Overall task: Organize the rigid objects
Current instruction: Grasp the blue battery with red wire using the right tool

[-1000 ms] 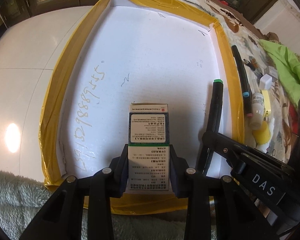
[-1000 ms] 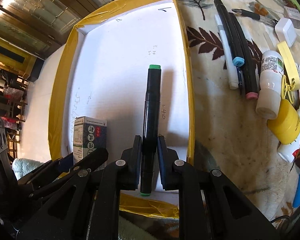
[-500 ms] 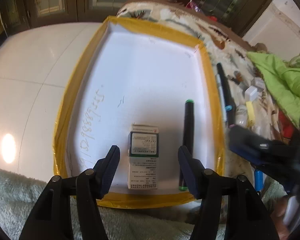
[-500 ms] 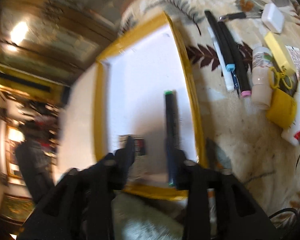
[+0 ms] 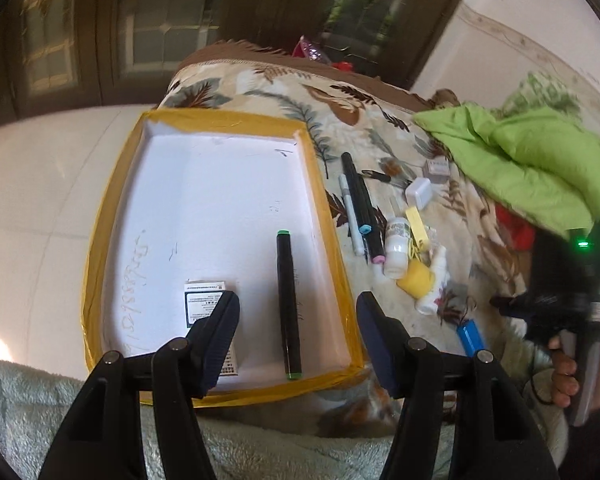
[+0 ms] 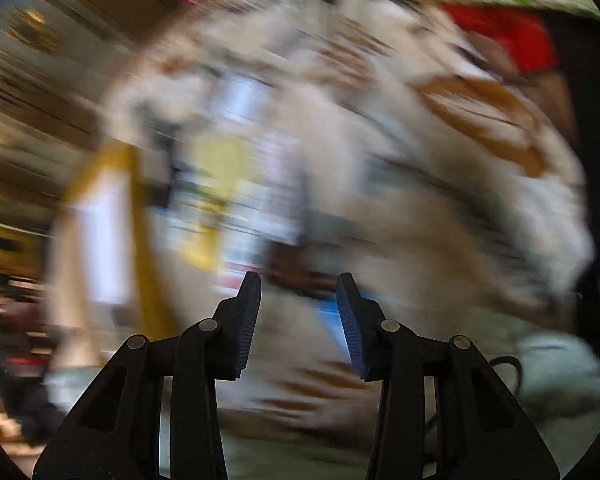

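Observation:
A white tray with a yellow taped rim (image 5: pixel 328 216) lies on a leaf-patterned cover. In it lie a small medicine box (image 5: pixel 204 300) near the front and a black marker with green ends (image 5: pixel 288 304) to its right. My left gripper (image 5: pixel 298 316) is open and empty, raised above the tray's front edge. My right gripper (image 6: pixel 298 312) is open and empty; its view is heavily blurred. The right tool's body also shows at the right edge of the left wrist view (image 5: pixel 556 312). Several loose items lie right of the tray: markers (image 5: pixel 360 204), a white bottle (image 5: pixel 396 248), a yellow object (image 5: pixel 416 280), a blue cylinder (image 5: pixel 470 336).
A green cloth (image 5: pixel 532 152) and a red item (image 5: pixel 516 228) lie at the right. A white adapter (image 5: pixel 418 192) and a small box (image 5: pixel 436 168) sit beyond the bottles. A grey fleece blanket (image 5: pixel 260 440) is at the front. White floor (image 5: pixel 40 208) is left of the tray.
Both grippers opened, leaving the box and the green-capped marker in the tray. Both pulled back and up; the right one swings fast to the right, over the loose items.

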The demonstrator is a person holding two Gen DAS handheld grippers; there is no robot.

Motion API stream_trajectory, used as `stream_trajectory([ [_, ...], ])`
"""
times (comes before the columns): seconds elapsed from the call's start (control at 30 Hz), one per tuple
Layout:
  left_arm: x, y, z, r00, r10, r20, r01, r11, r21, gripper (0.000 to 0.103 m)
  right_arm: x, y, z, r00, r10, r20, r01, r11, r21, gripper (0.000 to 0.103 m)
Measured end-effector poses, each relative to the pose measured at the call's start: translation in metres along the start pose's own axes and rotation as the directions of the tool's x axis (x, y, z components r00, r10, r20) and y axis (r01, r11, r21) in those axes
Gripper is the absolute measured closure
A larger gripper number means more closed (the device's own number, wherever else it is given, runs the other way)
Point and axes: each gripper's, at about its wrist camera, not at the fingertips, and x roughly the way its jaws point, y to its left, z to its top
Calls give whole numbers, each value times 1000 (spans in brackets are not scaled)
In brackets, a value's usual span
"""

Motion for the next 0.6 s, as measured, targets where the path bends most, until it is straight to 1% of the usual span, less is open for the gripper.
stream_trajectory([
  [0.03, 0, -1, 0, 1000, 1, 0, -1, 1000, 9, 42, 10, -2, 0, 999, -32, -37, 32, 999, -9, 64],
  [0.07, 0, -2, -2, 1000, -1, 1, 1, 1000, 13, 42, 26, -3, 0, 994, -16, -110, 16, 1000, -6, 64],
  [0.1, 1, -2, -2, 1000, -4, 1, 4, 1000, 16, 42, 30, -3, 0, 992, -15, -129, 13, 1000, -14, 64],
  [0.17, 1, -2, -4, 1000, -5, 2, 5, 1000, 11, 42, 29, 4, -1, 992, -40, -123, 34, 998, -52, 64],
  [0.23, 1, -1, -5, 1000, -9, -7, 9, 1000, 4, 42, 30, 3, -3, 989, -47, -141, 40, 998, -50, 64],
  [0.27, 2, 0, -4, 1000, -10, -11, 10, 1000, 1, 42, 36, 2, -5, 984, -55, -168, 47, 998, -48, 64],
  [0.3, 2, 1, -4, 1000, -10, -13, 10, 1000, -3, 42, 44, 1, -7, 976, -61, -207, 52, 998, -47, 62],
  [0.37, 2, 1, -4, 1000, -12, -14, 12, 1000, -2, 42, 53, 2, -5, 966, -92, -243, 82, 995, -49, 61],
  [0.43, 3, 1, -3, 1000, -12, -17, 12, 1000, -1, 42, 60, -1, -4, 958, -82, -274, 72, 996, -46, 58],
  [0.5, 4, 1, -4, 1000, -12, -23, 12, 1000, 3, 42, 70, 2, -4, 946, -100, -309, 81, 994, -76, 57],
  [0.53, 4, 1, -4, 1000, -11, -24, 11, 1000, 6, 42, 73, 8, -4, 940, -134, -315, 101, 988, -117, 57],
  [0.6, 4, -2, -5, 1000, -5, -24, 5, 1000, 16, 42, 71, 12, -2, 940, -158, -301, 117, 982, -151, 62],
])
